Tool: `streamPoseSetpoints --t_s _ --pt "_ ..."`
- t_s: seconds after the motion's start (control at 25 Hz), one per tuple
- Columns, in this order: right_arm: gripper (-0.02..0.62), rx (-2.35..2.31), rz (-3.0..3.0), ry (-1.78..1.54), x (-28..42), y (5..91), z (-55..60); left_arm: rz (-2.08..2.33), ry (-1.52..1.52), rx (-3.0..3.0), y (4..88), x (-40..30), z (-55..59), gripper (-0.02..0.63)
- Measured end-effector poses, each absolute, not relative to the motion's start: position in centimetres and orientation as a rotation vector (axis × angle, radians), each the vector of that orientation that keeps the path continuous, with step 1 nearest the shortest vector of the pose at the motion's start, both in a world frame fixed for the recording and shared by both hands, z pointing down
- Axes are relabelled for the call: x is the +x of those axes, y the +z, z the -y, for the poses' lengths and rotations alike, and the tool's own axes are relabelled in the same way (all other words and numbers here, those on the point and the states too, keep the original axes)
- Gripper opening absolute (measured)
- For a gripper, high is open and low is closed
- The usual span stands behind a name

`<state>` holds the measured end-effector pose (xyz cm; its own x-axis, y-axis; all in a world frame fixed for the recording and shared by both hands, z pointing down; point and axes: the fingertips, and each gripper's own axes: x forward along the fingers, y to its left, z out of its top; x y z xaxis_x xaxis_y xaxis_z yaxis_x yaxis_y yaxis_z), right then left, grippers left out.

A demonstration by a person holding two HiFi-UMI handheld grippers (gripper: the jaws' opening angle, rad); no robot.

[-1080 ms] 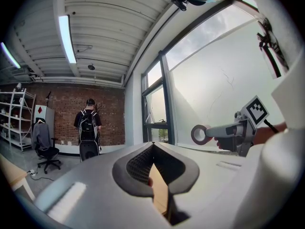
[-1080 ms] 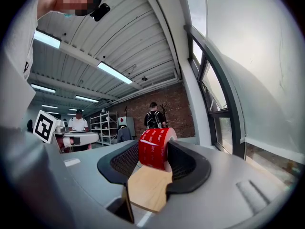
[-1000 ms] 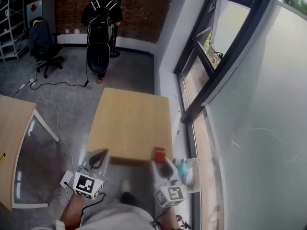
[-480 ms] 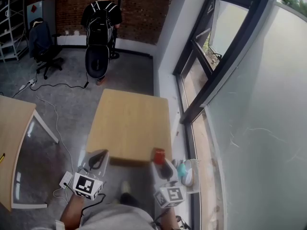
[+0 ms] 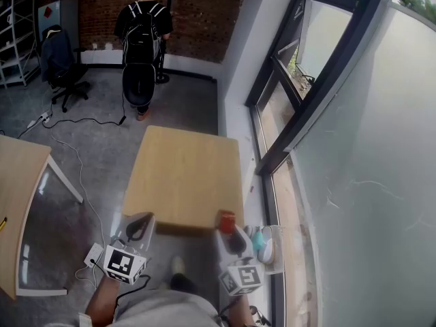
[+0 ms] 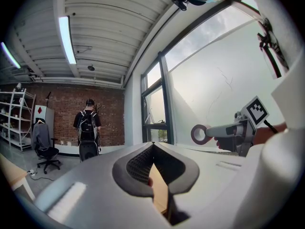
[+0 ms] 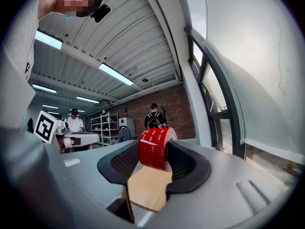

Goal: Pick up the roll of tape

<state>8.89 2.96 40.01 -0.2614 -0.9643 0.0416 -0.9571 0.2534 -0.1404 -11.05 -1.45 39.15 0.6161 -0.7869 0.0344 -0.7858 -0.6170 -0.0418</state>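
"Where was the roll of tape (image 5: 225, 221)?"
"Pinched upright between the right gripper's (image 7: 153, 149) jaws, over the near edge of the wooden table (image 5: 184, 176)."
"And the left gripper (image 6: 152, 149)?"
"Its jaws were closed together with nothing between them, beside the table's near edge."

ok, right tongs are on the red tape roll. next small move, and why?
Probably lift the right gripper straight up a little. Its tongs clamp the red tape roll from both sides, right at the near edge of the wooden table, and I can't tell whether it's clear of the top.
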Motion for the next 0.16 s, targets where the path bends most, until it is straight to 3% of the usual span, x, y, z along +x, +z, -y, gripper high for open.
streamPoseSetpoints --t_s 0.16 --pt "0.202 -1.872 -2.442 -0.217 8.85 40.17 -3.01 -1.363 -0.080 -2.802 39.35 -10.99 1.44 0.000"
